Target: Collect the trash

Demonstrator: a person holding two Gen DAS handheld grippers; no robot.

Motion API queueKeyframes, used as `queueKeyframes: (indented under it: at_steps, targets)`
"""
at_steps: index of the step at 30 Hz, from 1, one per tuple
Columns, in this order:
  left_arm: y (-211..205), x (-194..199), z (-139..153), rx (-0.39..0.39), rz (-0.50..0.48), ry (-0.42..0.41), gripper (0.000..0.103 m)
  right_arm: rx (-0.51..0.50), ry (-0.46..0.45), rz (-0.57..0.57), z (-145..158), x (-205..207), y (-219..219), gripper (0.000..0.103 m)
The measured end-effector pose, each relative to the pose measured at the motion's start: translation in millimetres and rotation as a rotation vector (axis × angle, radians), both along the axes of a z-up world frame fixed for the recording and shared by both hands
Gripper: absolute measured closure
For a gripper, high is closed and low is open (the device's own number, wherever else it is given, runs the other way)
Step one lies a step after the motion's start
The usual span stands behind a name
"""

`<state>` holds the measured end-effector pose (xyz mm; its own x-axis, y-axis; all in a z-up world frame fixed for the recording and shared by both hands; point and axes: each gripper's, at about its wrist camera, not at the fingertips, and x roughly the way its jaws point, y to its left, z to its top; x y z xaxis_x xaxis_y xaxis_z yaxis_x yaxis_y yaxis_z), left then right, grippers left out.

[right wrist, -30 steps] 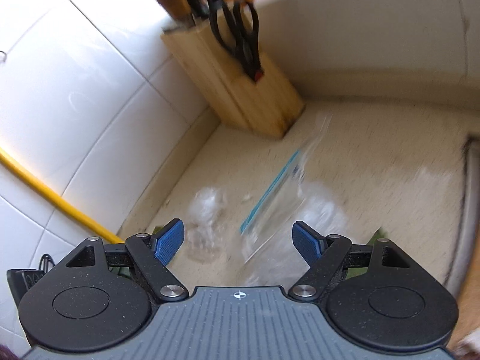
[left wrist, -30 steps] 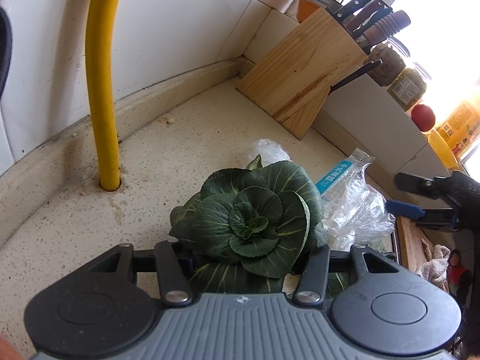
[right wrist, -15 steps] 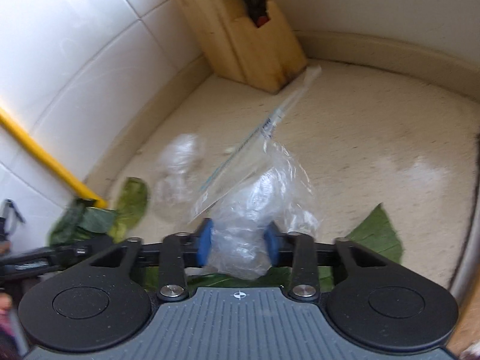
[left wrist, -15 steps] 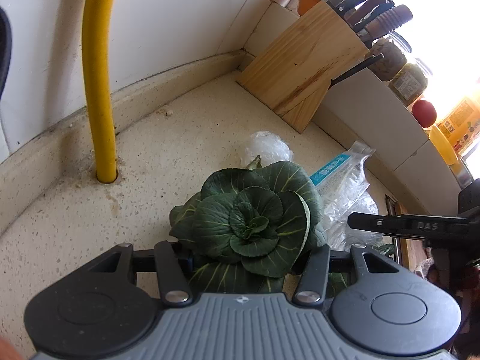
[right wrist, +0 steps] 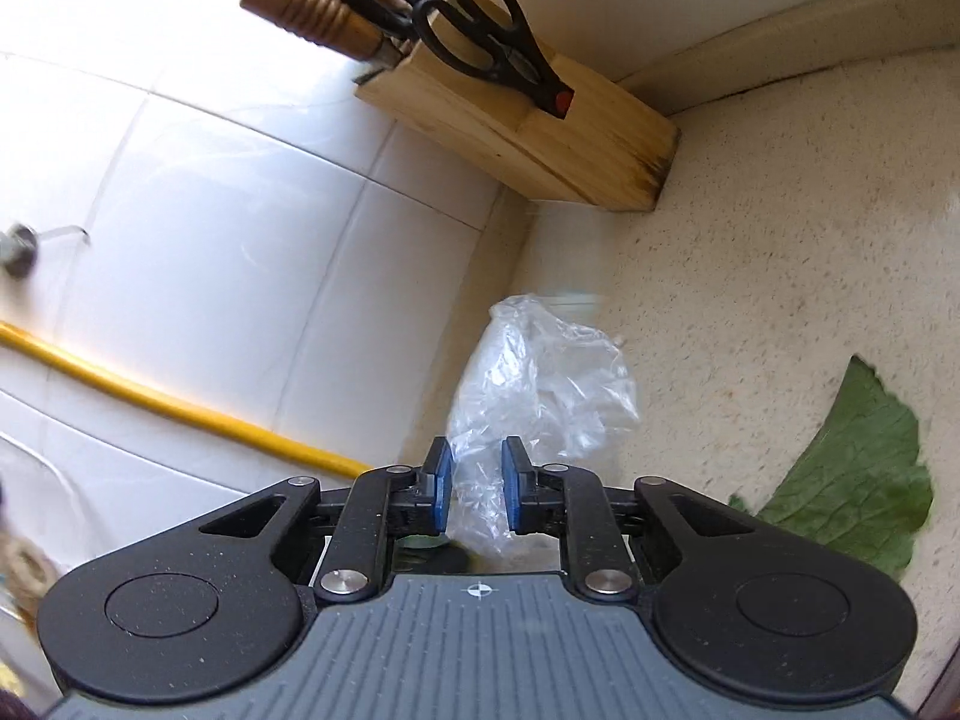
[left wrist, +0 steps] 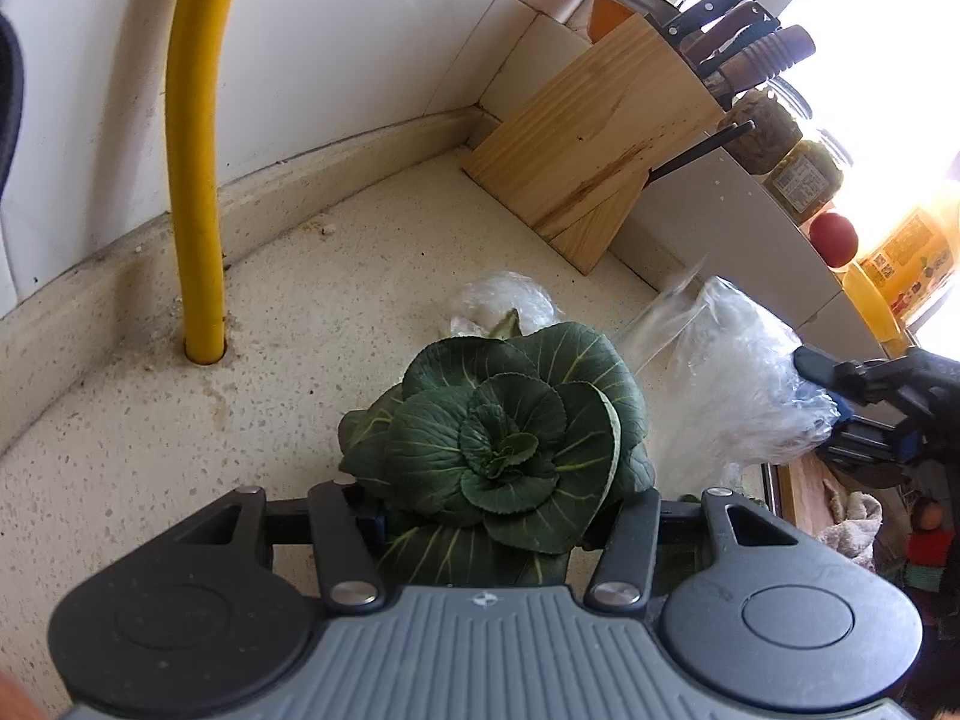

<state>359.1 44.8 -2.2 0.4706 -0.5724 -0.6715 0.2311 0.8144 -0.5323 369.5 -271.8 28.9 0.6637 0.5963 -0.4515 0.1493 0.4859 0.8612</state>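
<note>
1. Leafy green rosette (left wrist: 504, 438): dark green w/ pale veins, whole, sits right between left gripper (left wrist: 486, 525) fingers, leaves spreading fwd past them.
2. Clear plastic bag (right wrist: 540, 384): crumpled, see-through, pinched at one end between right gripper (right wrist: 474, 489) blue pads, rest bunches out ahead of them.
3. Small crumpled plastic wad (left wrist: 501, 303): whitish-clear, on counter just beyond the rosette, ahead of left gripper.
4. Loose green leaf (right wrist: 852, 462): flat on counter, right of right gripper.
</note>
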Motion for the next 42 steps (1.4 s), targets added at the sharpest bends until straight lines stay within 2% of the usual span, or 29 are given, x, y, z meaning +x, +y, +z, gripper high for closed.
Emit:
queueKeyframes:
  at_steps: [3,5,7,8,10,12,13,17,21,25,28,31,34,36,38,40,42]
  targets:
    - [1.7,-0.1,-0.4,-0.003,0.001,0.001,0.057,-0.003,-0.015,-0.024,2.2,-3.9,-5.0,0.082]
    - [2.7,0.0,-0.2,-0.001,0.002,0.003,0.057,-0.112,0.014,-0.028,0.1,-3.0,-2.3,0.081]
    - [2.8,0.3,0.2,0.001,0.002,0.003,0.056,-0.212,0.050,-0.005,-4.4,-0.1,5.5,0.074]
    - [2.8,0.3,0.4,0.001,0.002,0.004,0.056,-0.228,0.060,-0.001,-7.5,-1.3,8.4,0.070]
    - [3.0,0.3,0.8,0.000,0.001,0.004,0.056,-0.265,0.068,0.017,-12.9,4.4,15.2,0.061]
    - [2.9,0.4,0.4,-0.002,-0.001,0.005,0.056,-0.299,0.072,0.036,-15.9,10.3,21.1,0.025]
    - [2.1,0.9,-0.1,0.001,-0.001,0.008,0.057,-0.303,0.077,0.043,-18.2,12.4,23.4,0.021]
    - [0.0,1.5,-0.8,0.003,-0.002,0.015,0.056,-0.359,0.109,0.039,-26.6,19.7,28.9,0.022]
    - [-0.1,1.3,-0.5,0.000,-0.010,0.013,0.057,-0.401,0.109,0.064,-17.7,5.1,27.6,0.022]
    - [-3.4,2.9,-3.0,-0.002,-0.017,0.027,0.057,-0.381,0.119,0.166,-15.0,-10.4,43.1,0.021]
    - [-6.2,2.7,-1.6,-0.005,-0.027,0.025,0.056,-0.386,0.125,0.231,-16.7,-16.3,60.2,0.025]
    - [-4.4,1.9,-0.8,-0.007,-0.024,0.021,0.056,-0.220,0.126,0.272,-13.1,-22.7,70.2,0.028]
    - [-1.3,1.5,-2.7,-0.007,-0.010,0.028,0.057,-0.058,0.031,0.275,3.8,-25.1,74.8,0.028]
    - [0.1,1.3,-3.5,-0.013,-0.002,0.037,0.057,-0.007,0.002,0.236,8.2,-18.2,67.7,0.024]
    - [1.6,-0.1,-3.3,-0.018,-0.001,0.034,0.057,-0.058,0.024,0.233,11.1,-16.6,66.3,0.025]
    - [1.3,-0.7,-3.5,-0.017,0.001,0.032,0.057,-0.125,0.036,0.284,12.7,-24.8,72.4,0.025]
    - [1.9,-0.1,-5.2,-0.020,0.006,0.036,0.057,-0.151,0.073,0.344,9.2,-38.4,77.0,0.026]
